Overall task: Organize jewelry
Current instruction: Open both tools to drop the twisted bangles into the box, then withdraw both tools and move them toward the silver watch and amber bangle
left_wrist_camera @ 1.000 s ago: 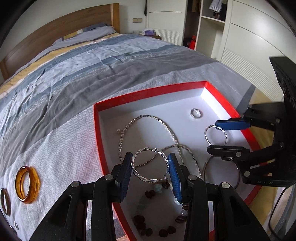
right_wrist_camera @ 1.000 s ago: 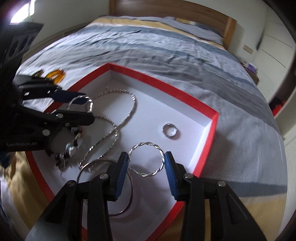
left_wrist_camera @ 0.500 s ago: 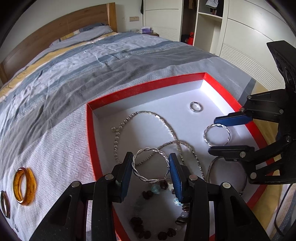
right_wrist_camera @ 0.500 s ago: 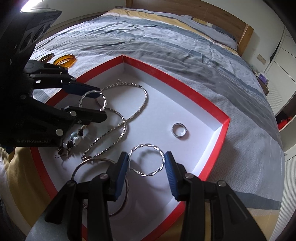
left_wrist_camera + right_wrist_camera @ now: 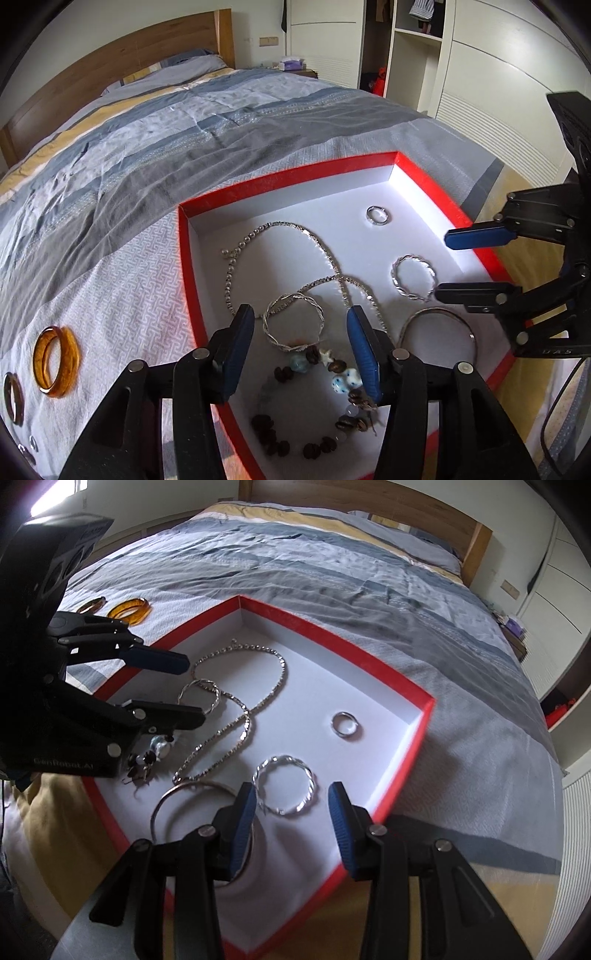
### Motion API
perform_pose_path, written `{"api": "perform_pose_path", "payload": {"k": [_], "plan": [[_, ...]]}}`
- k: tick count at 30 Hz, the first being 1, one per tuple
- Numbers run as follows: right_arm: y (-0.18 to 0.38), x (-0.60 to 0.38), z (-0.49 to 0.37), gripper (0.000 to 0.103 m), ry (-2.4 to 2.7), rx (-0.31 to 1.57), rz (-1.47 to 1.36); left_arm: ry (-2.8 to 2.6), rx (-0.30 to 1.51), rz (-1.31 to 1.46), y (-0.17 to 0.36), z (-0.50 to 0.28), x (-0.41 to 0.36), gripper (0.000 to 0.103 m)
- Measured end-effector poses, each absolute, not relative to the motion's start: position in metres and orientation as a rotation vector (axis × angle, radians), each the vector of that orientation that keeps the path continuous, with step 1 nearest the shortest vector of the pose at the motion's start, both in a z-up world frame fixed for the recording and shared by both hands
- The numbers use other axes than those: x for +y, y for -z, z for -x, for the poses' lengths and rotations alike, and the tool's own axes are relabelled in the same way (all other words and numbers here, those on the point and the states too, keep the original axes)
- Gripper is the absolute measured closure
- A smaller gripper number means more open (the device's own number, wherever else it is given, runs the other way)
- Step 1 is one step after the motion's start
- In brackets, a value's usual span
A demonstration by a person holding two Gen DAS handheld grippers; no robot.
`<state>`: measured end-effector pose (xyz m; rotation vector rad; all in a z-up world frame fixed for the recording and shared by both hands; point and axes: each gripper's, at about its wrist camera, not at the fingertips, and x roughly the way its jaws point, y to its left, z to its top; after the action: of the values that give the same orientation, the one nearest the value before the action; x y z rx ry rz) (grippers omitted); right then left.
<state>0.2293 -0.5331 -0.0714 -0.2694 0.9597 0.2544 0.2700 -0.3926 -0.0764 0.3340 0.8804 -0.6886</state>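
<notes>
**Jewelry in red box on bed, both tongs open**

Red-rimmed box with white floor, sitting on striped grey-blue bed. Inside, counted: two twisted silver bangles, one between the left tongs, one between the right tongs; one plain thin silver bangle, partly behind the right tongs in the right wrist view; one small silver ring near the far corner, well apart from the rest; one silver chain necklace looped across the floor; one bead bracelet with brown and pale beads at the near edge. Both tongs spread wide, gripping nothing, tips over the box. Outside the box, on the bed to the left: one amber bangle, one darker thin bangle just beside it, small rings at the frame edge, too blurred to count. Wooden headboard and white wardrobe behind.
</notes>
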Motion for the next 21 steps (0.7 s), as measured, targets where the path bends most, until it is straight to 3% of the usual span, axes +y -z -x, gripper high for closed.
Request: {"api": "perform_pose_path", "payload": {"k": [21], "plan": [[0.003,-0.487,-0.139,0.064,-0.212,0.866,0.153,0.515,0.791,-0.286,-0.024,-0.185,-0.301,0.037]]}}
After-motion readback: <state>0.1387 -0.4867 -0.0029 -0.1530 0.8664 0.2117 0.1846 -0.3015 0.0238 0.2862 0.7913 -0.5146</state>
